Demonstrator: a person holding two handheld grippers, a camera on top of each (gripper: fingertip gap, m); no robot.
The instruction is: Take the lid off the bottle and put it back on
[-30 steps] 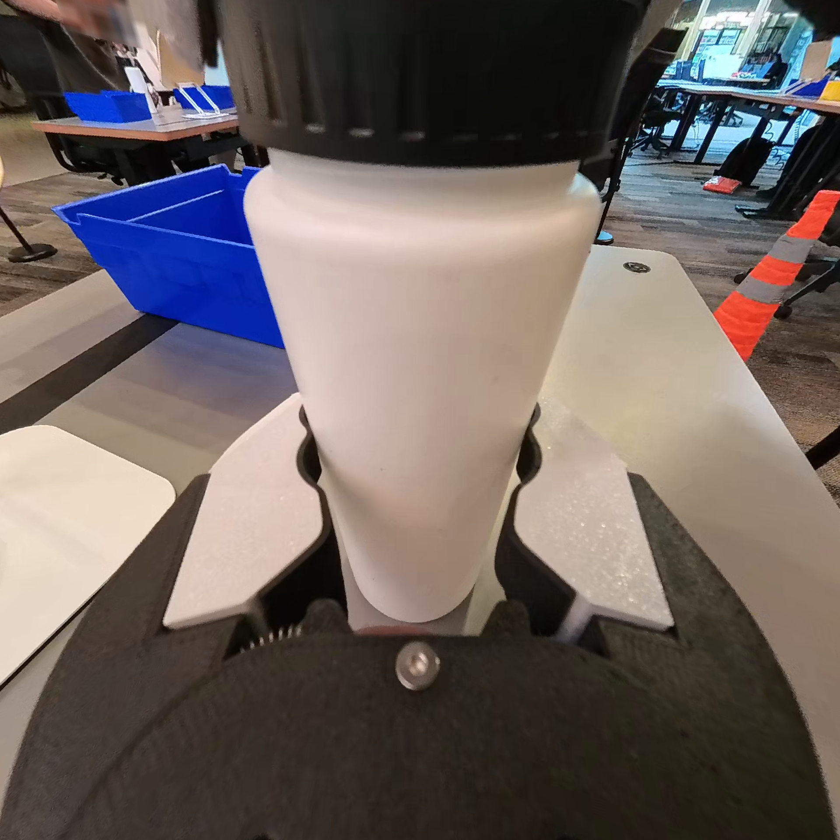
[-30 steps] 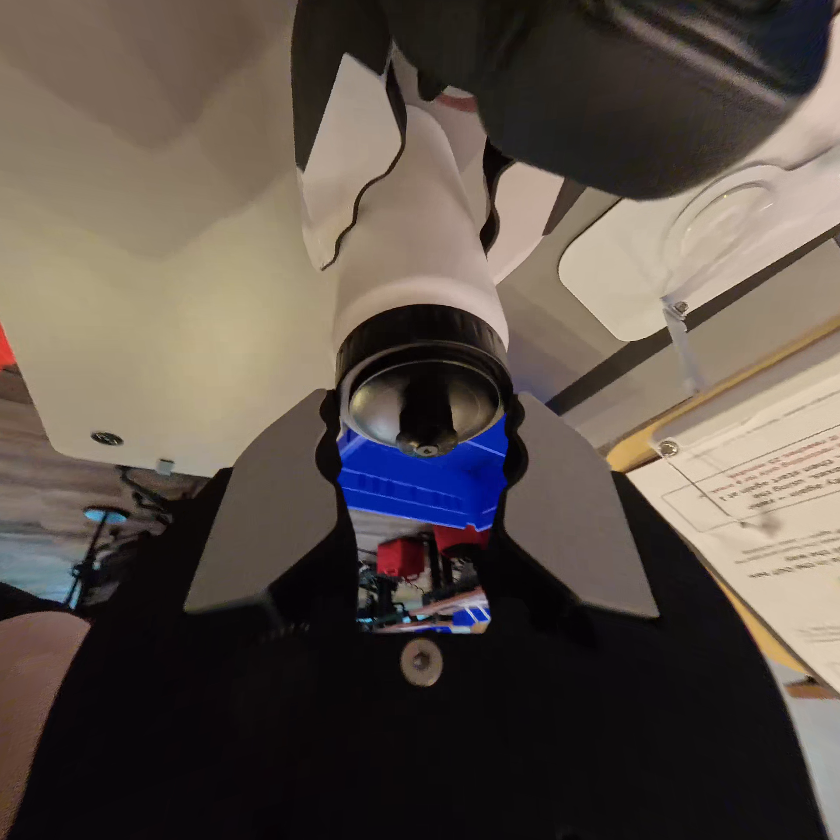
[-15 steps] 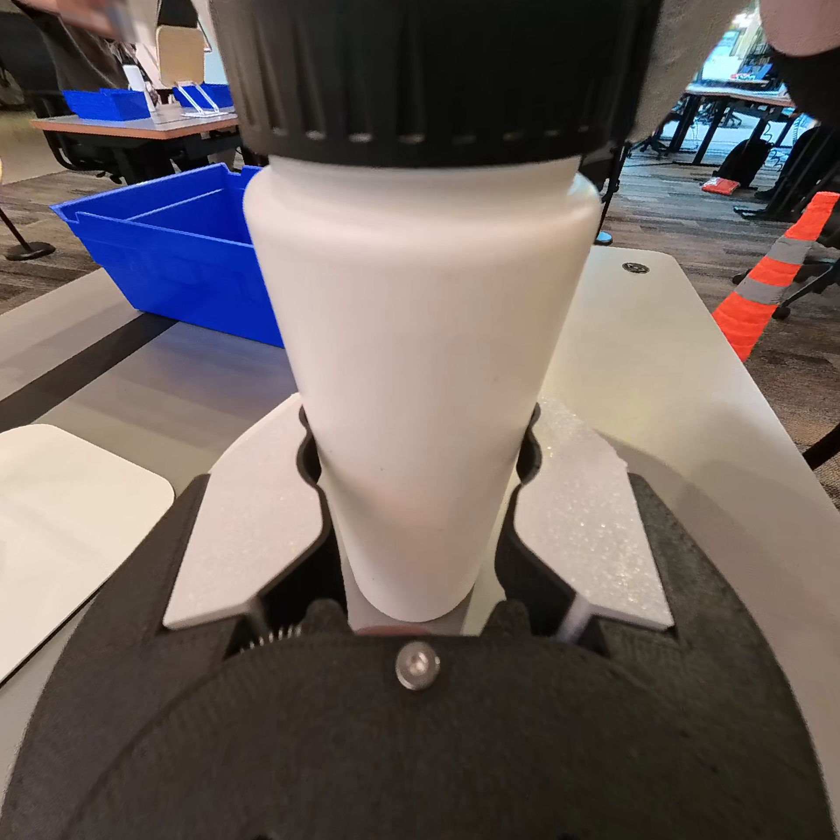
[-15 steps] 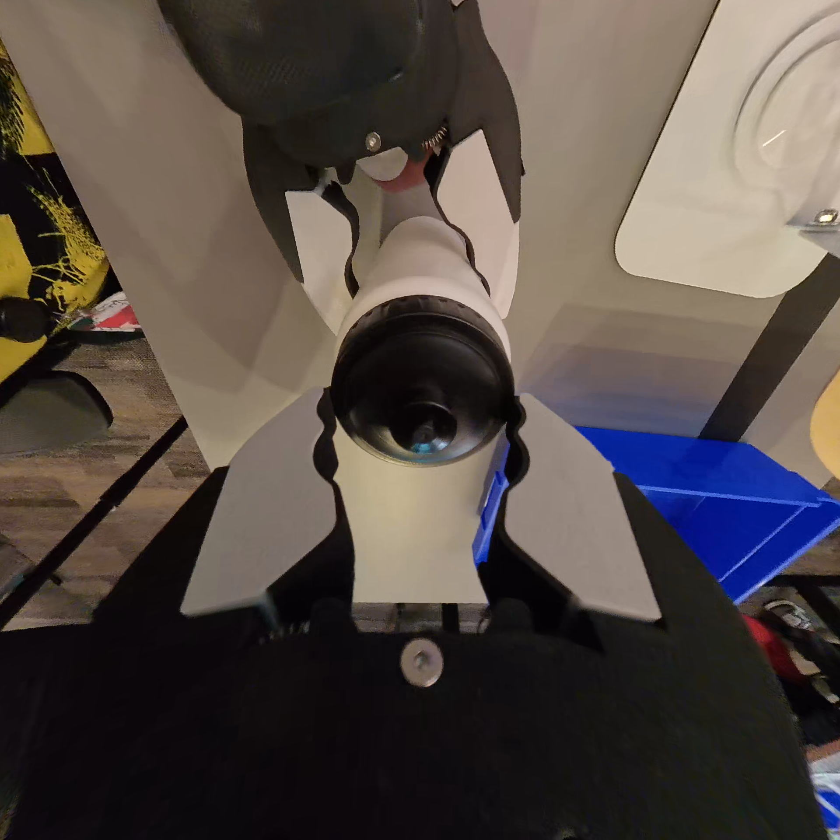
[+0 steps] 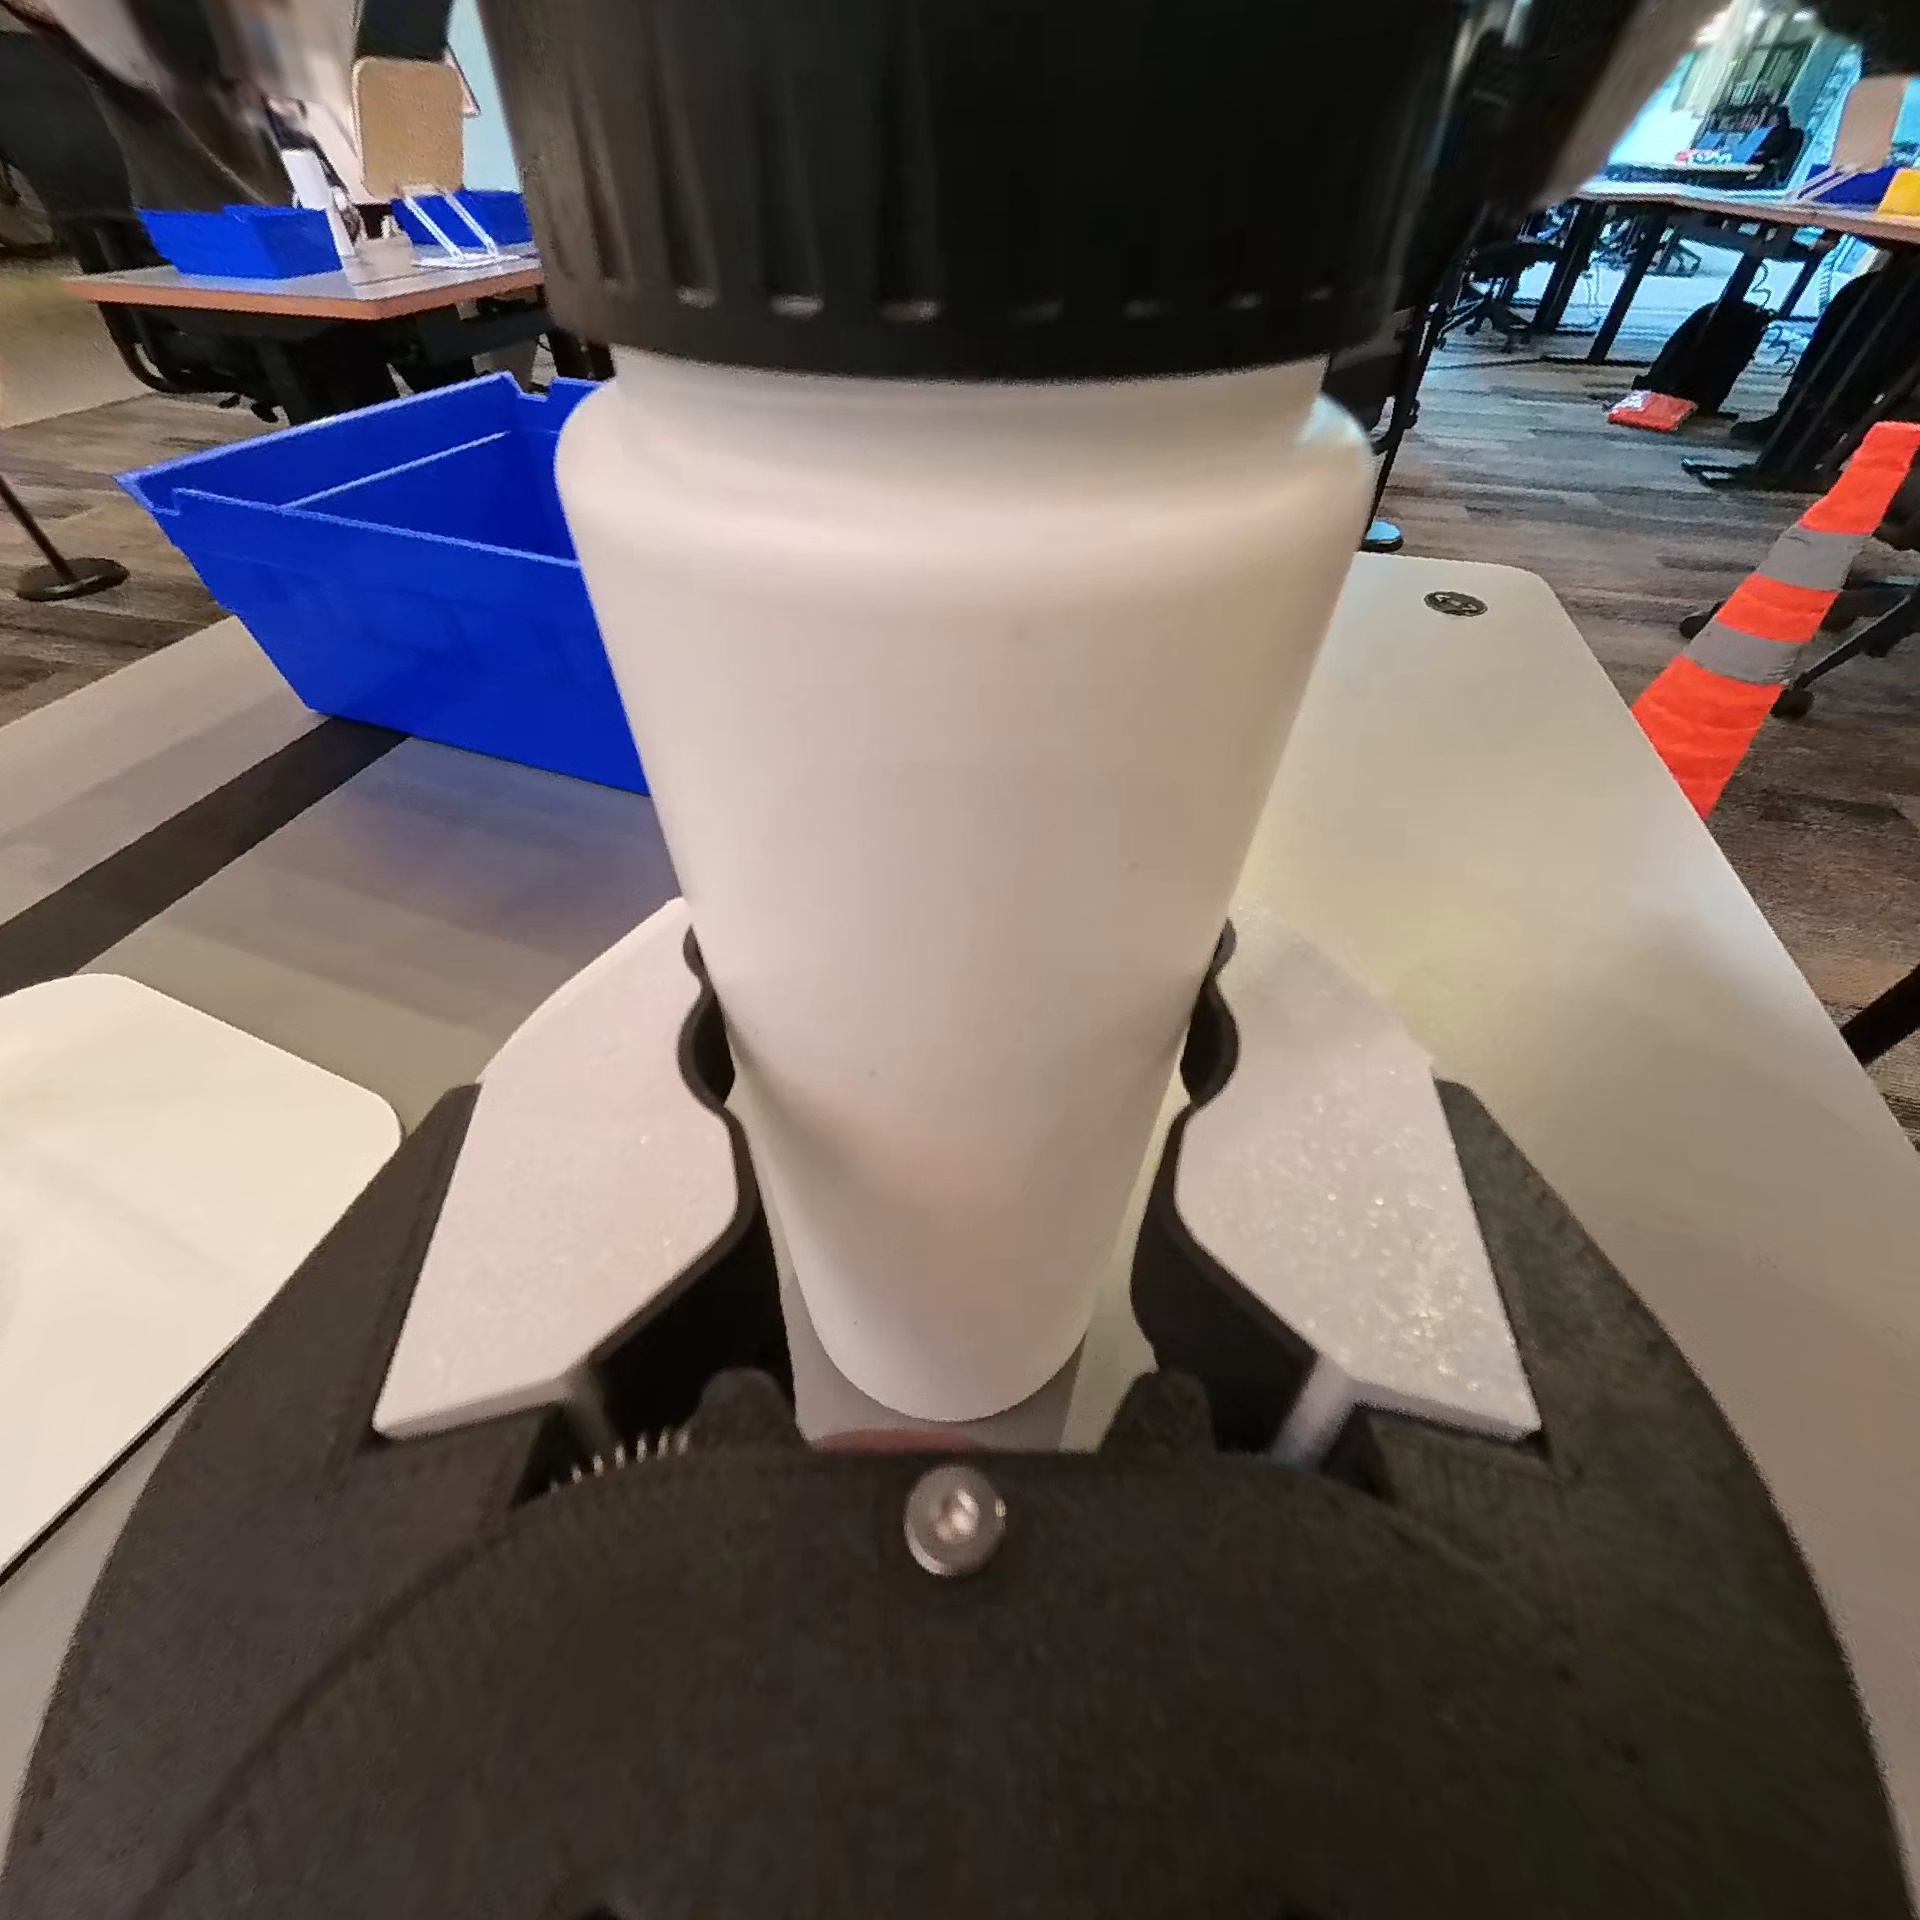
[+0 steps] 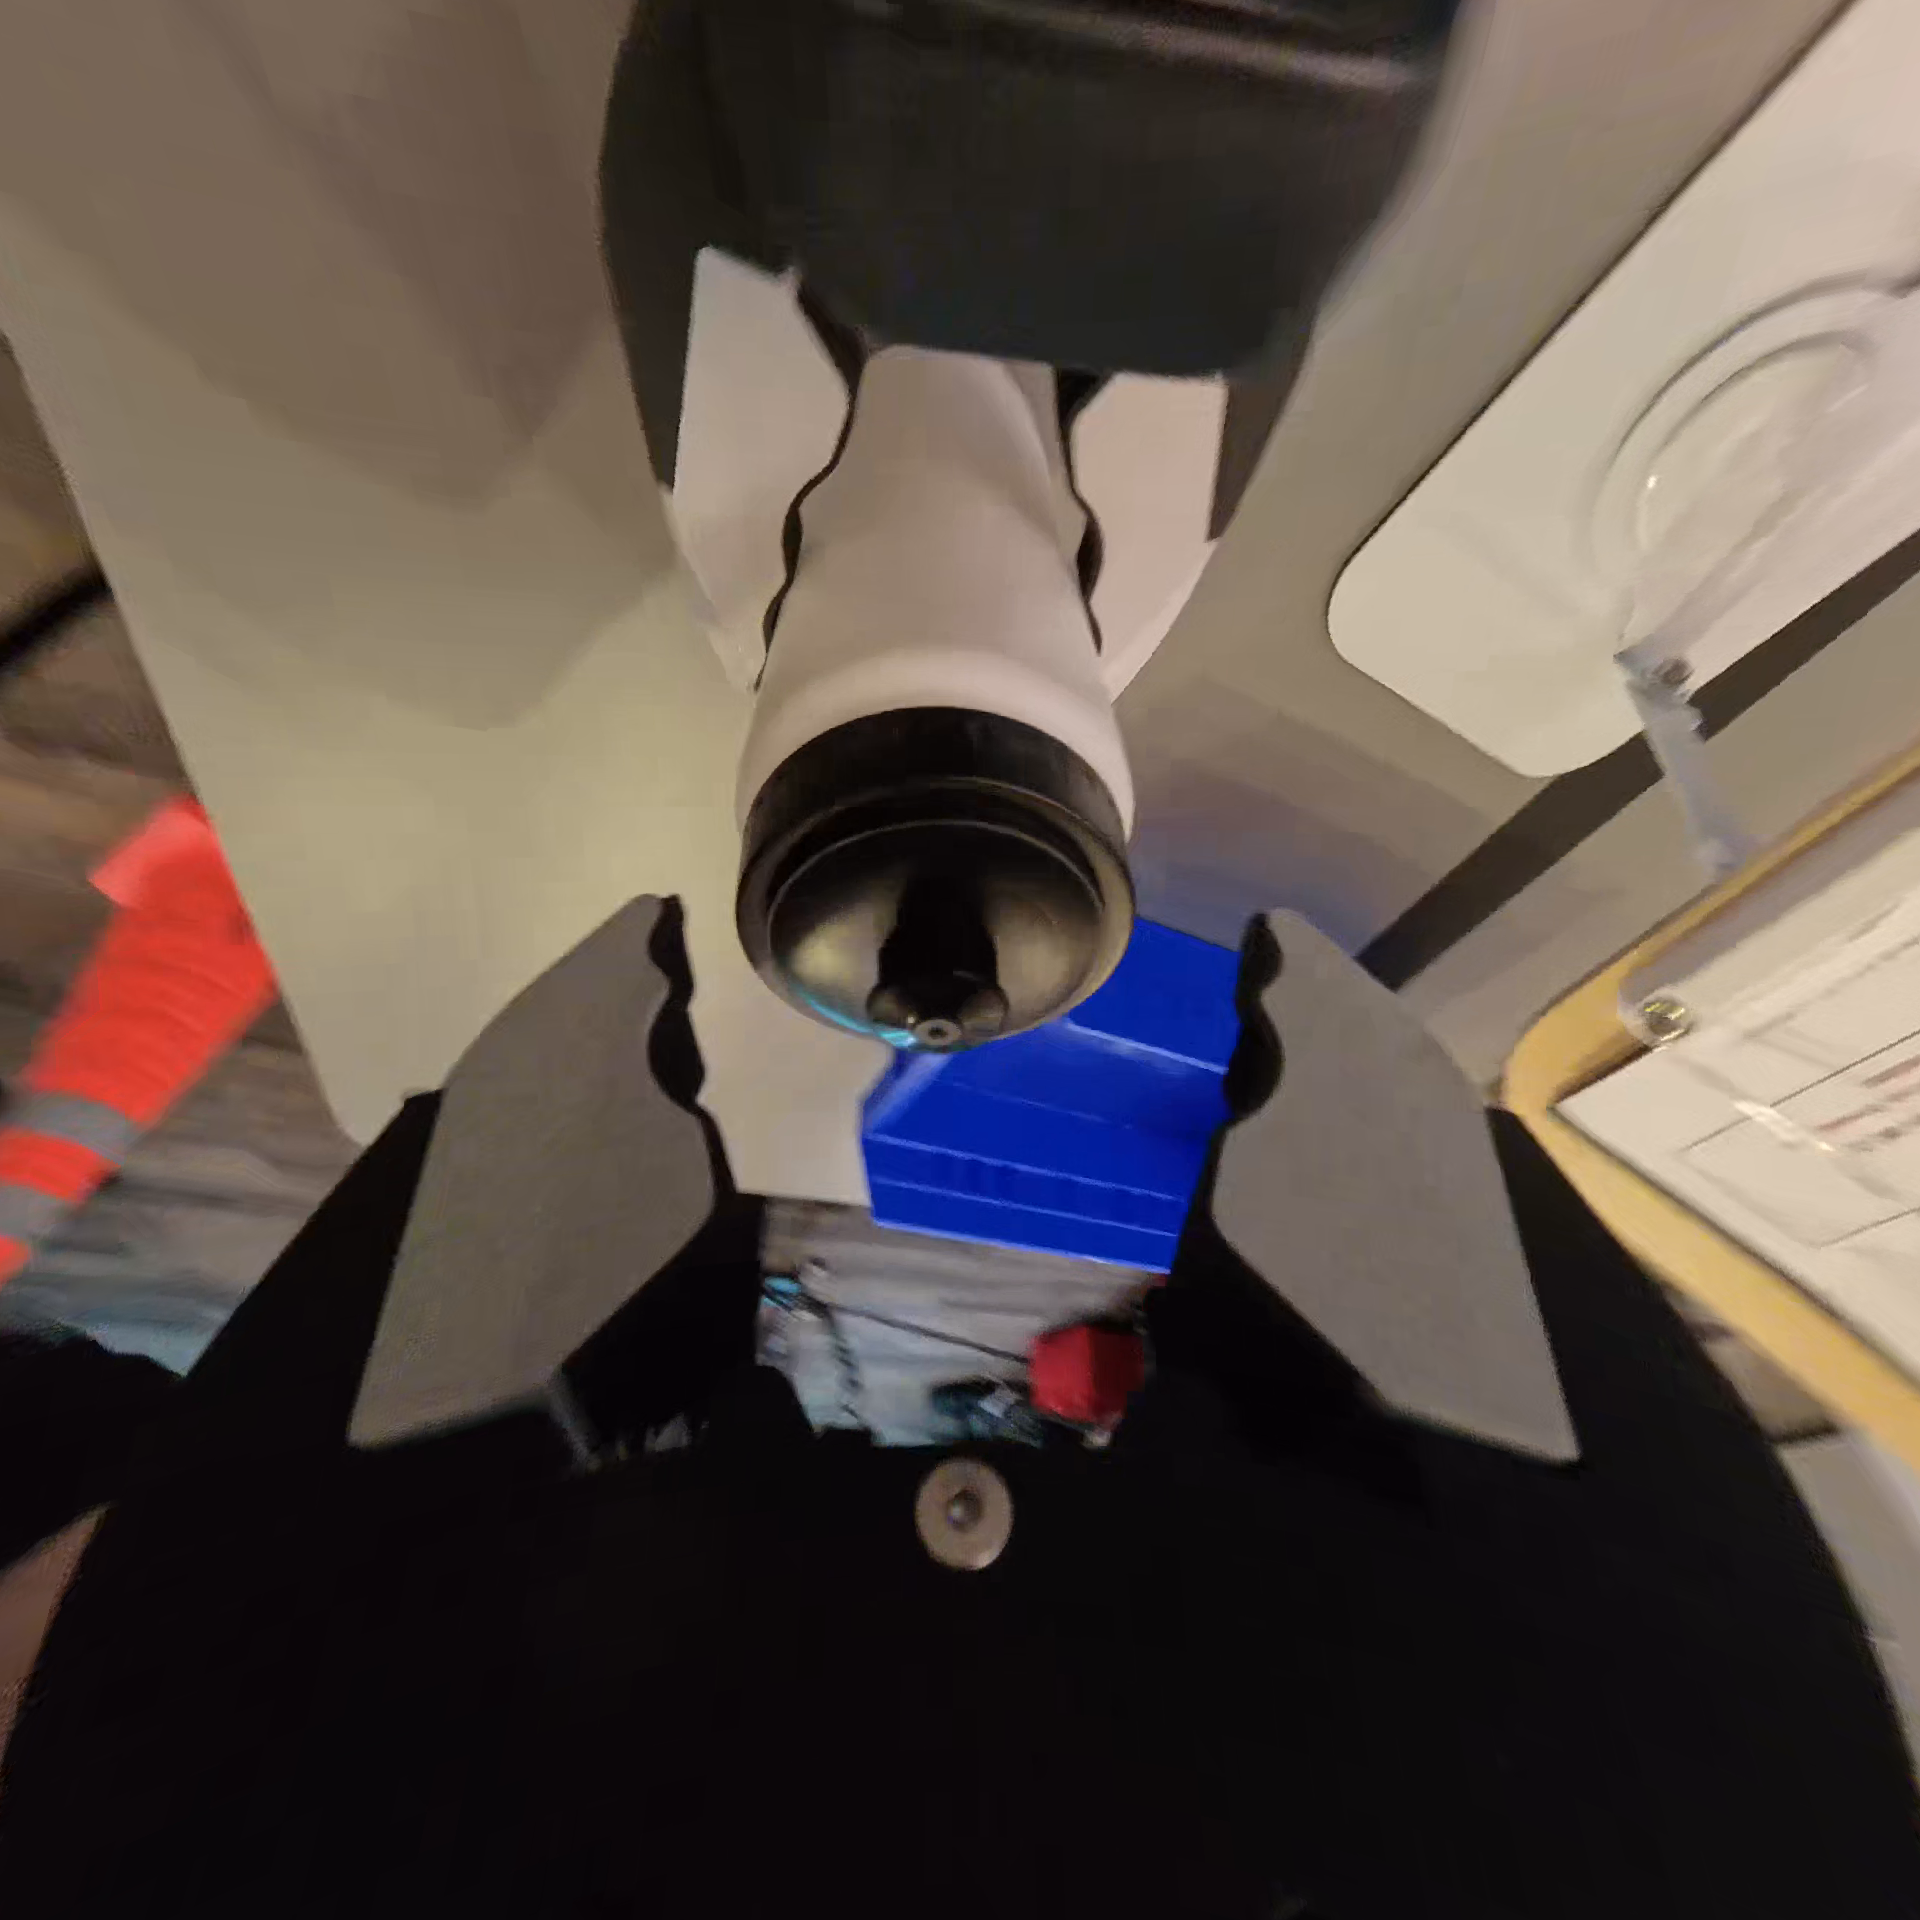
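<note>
Left gripper [image 5: 961, 1049] has the white bottle [image 5: 956, 790] clamped low on its body, both fingers [image 5: 582, 1195] pressed tight against the sides, bottle base sitting back near the gripper's hinge w/ the table [image 5: 1455, 935] below it. Black ribbed lid [image 5: 956, 177] is on the bottle neck, filling the top of the left wrist view; can't tell how far it's screwed down.

Over to the right wrist view: right gripper [image 6: 961, 997] is spread wide, fingers [image 6: 561, 1164] well clear on either side of the lid [image 6: 935, 914], nothing between them touching. Lid's domed top w/ its small centre knob points straight at the camera, just ahead of the fingertips. This view is motion-blurred, esp. at the edges. Beyond the lid, the bottle [image 6: 935, 623] runs back to the left gripper [image 6: 940, 551], which grips it further down.

Around it: blue bin [image 5: 395, 592] on the table behind-left of the bottle, a white board [image 5: 156, 1195] lying flat at the near left edge, orange cone w/ grey bands [image 5: 1787, 623] on the floor off the table's right side. Right wrist view also picks up the bin [image 6: 1049, 1122] under the lid, the cone [image 6: 125, 1039] at left, and a wood-framed board w/ paper sheets [image 6: 1766, 1122] at right.
</note>
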